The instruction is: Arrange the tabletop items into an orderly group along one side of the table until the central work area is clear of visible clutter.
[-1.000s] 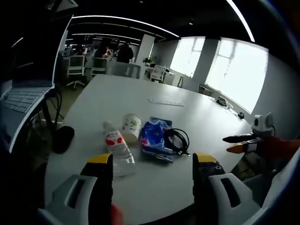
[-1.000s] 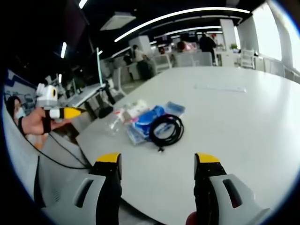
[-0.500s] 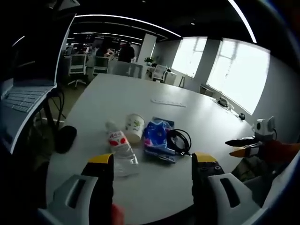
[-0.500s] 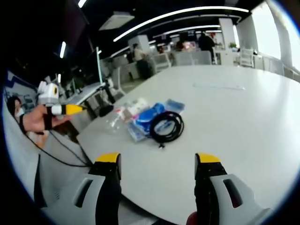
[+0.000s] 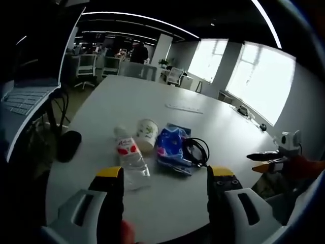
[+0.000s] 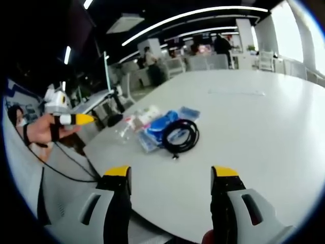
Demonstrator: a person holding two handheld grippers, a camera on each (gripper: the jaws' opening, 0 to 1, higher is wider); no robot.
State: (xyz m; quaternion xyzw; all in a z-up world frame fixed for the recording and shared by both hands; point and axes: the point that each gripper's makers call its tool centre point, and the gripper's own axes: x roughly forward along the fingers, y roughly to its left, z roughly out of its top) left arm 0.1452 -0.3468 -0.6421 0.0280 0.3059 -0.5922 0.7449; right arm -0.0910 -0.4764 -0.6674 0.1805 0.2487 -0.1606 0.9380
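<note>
A small cluster lies on the white table: a clear water bottle with a red label on its side, a paper cup tipped over, a blue plastic pack and a coiled black cable. My left gripper hovers open just short of them, nothing between its jaws. From the other side my right gripper is open too, with the black cable, the blue pack and the bottle ahead. The left gripper shows at the left in a hand, the right gripper at the right.
A black pouch sits near the table's left edge. A long white strip lies farther back. A laptop stands on a stand at the left. Office chairs and desks fill the background. The table surface stretches wide to the right.
Both views have shifted slightly with the hands. The items on the table lie where they were. Both grippers stay open.
</note>
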